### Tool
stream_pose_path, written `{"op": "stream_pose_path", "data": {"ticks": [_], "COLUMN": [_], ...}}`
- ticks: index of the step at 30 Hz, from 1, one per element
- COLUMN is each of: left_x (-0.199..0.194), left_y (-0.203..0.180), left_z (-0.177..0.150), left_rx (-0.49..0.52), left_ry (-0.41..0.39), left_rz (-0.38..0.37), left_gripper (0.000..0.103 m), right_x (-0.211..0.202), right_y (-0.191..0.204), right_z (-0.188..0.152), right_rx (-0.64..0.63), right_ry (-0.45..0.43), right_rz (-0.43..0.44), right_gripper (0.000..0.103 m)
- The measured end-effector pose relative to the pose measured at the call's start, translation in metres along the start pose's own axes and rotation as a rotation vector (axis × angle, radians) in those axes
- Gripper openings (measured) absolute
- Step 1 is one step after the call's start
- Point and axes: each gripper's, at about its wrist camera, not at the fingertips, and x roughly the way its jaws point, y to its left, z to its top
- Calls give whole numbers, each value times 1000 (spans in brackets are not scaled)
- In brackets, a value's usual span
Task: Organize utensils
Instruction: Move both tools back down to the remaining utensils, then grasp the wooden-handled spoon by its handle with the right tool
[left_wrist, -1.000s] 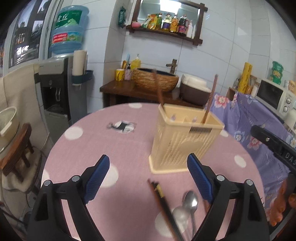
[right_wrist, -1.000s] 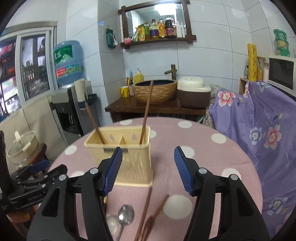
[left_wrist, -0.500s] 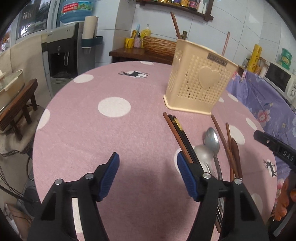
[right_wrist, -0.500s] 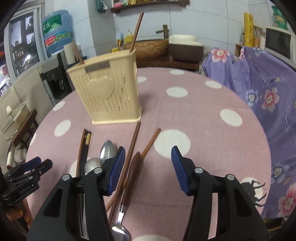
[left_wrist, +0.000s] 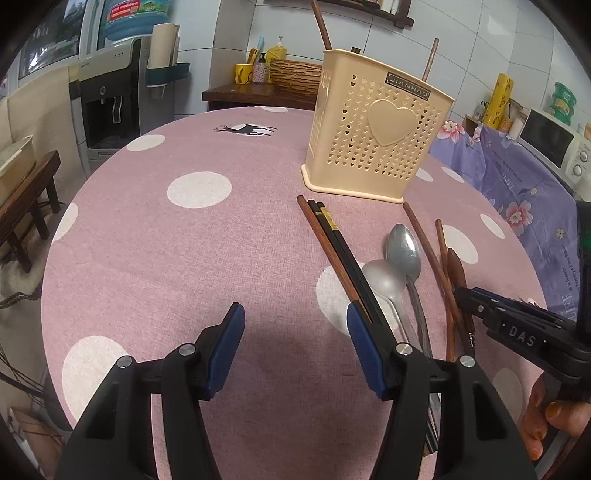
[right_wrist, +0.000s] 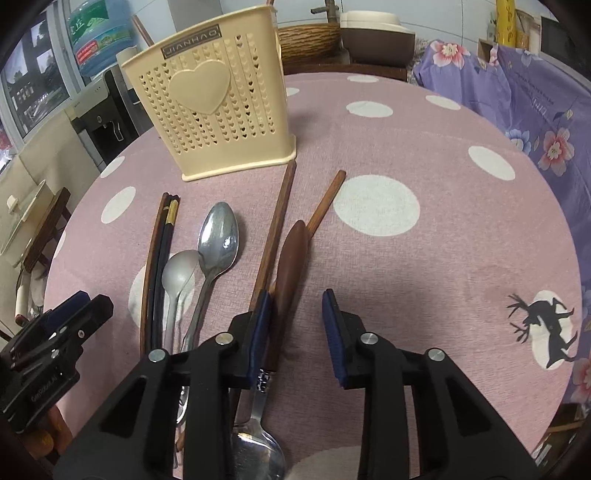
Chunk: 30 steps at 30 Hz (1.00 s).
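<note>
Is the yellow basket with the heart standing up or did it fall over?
Standing up. The yellow basket sits flat on its base on the pink tablecloth, and sticks poke out of its top.

- Utensil holder: cream perforated plastic, heart emblem, upright on the pink dotted cloth; two brown sticks poke out the top.
- Chopsticks, brown and black, lying bundled left of the spoons.
- Two metal spoons, bowls toward holder, overlapping.
- Two loose brown chopsticks plus wood-handled spoon, right of the spoons.
</note>
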Motion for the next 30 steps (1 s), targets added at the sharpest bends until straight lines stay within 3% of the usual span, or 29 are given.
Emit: {"op": "stream_pose_path", "data": {"ticks": [5,10,19,24,27,30], "left_x": [1,3,8,11,23,39], "left_y": [0,-2,-14,-47,-66,-85], "left_z": [0,-1,3,22,40,61], "left_rx": [-3,3,20,106,143,190], "left_ry": [5,14,29,38,75,88], "left_rz": [3,3,3,-65,-110,-100], "left_gripper": [58,58,58,57,50,46], "right_x": [-1,-5,-13,-12,-11,-12], "right_y": [3,-4,-42,-50,-52,-55], "right_z": [1,-1,-4,-3,-2,-3], "right_rx": [4,20,44,53,57,61], "right_ry": [1,0,-12,-21,-21,-26], "right_rz": [8,20,-44,-48,-34,-14], "right_gripper": [15,13,12,12,13,13]}}
